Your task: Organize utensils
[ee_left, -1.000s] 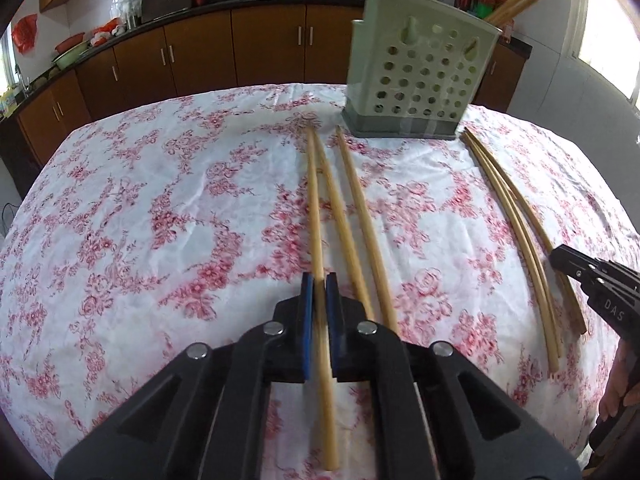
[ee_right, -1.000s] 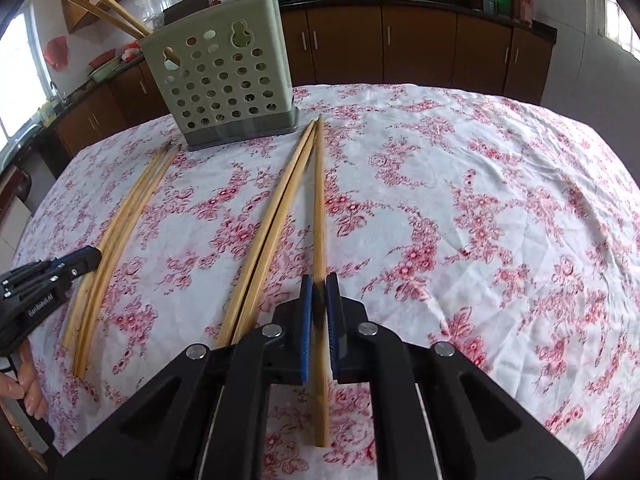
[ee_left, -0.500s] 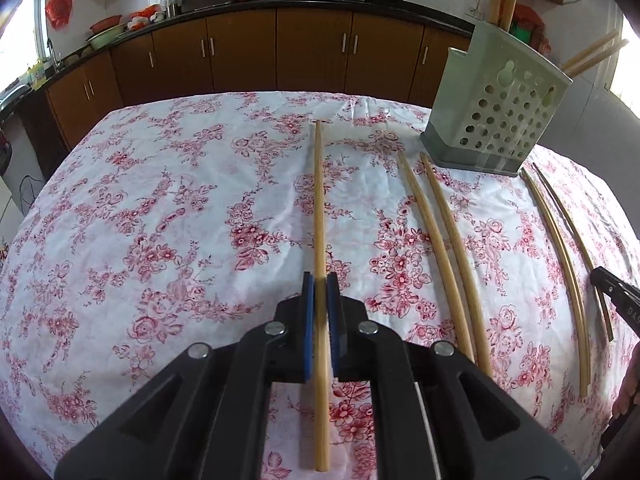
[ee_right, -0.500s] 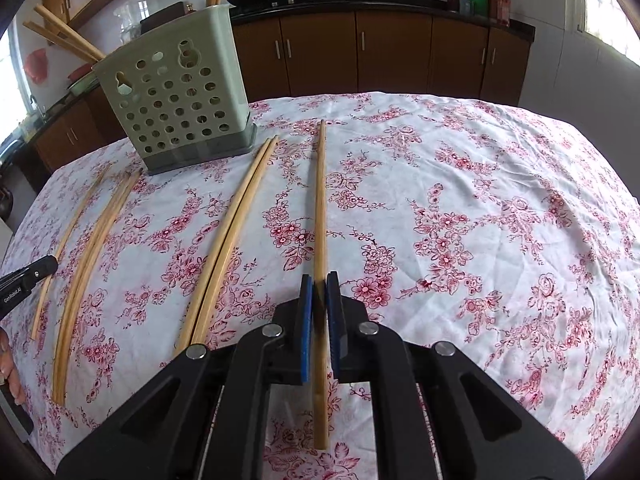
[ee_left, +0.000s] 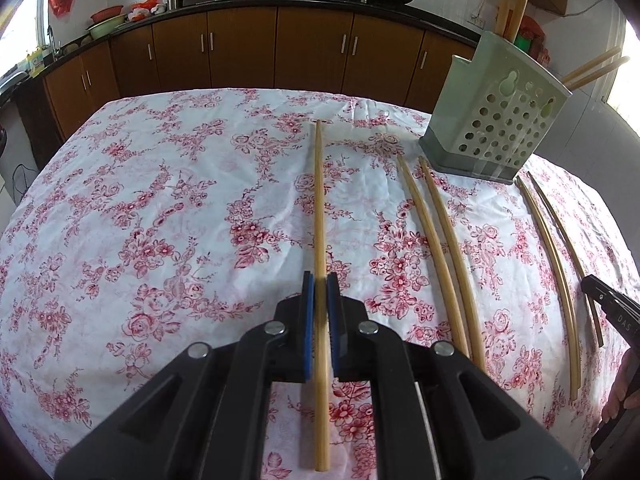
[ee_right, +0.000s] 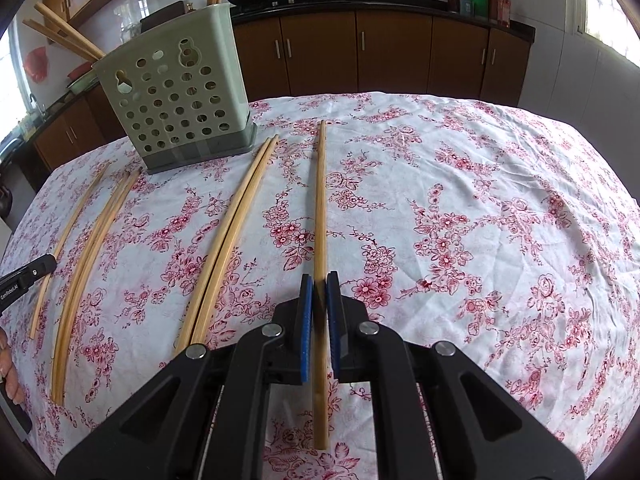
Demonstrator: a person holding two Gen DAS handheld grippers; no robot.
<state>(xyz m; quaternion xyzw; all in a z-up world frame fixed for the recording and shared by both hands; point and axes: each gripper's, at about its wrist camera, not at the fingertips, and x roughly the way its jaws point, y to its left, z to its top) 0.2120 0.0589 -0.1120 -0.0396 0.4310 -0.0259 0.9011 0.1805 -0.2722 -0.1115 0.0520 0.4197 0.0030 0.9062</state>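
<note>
The left gripper (ee_left: 320, 284) has its two blue pads (ee_left: 307, 320) squeezed in close on one long chopstick (ee_left: 319, 208) — the stick runs straight out between them. The right gripper (ee_right: 319, 286) does the same thing, its blue pads (ee_right: 306, 320) pinching a second chopstick (ee_right: 320, 200). Both sticks are thin, round, pale yellow wood, and smooth.

More loose chopsticks (ee_right: 224, 248) lie in pairs on the tablecloth (ee_right: 480, 208) — a soft white cloth with pink flowers and little wrinkles. They lie between the held stick and the holder (ee_right: 176, 104). The holder is a pale green plastic box full of round holes, standing upright on a grey base near the far edge of the table. A few sticks poke up out of its top.
</note>
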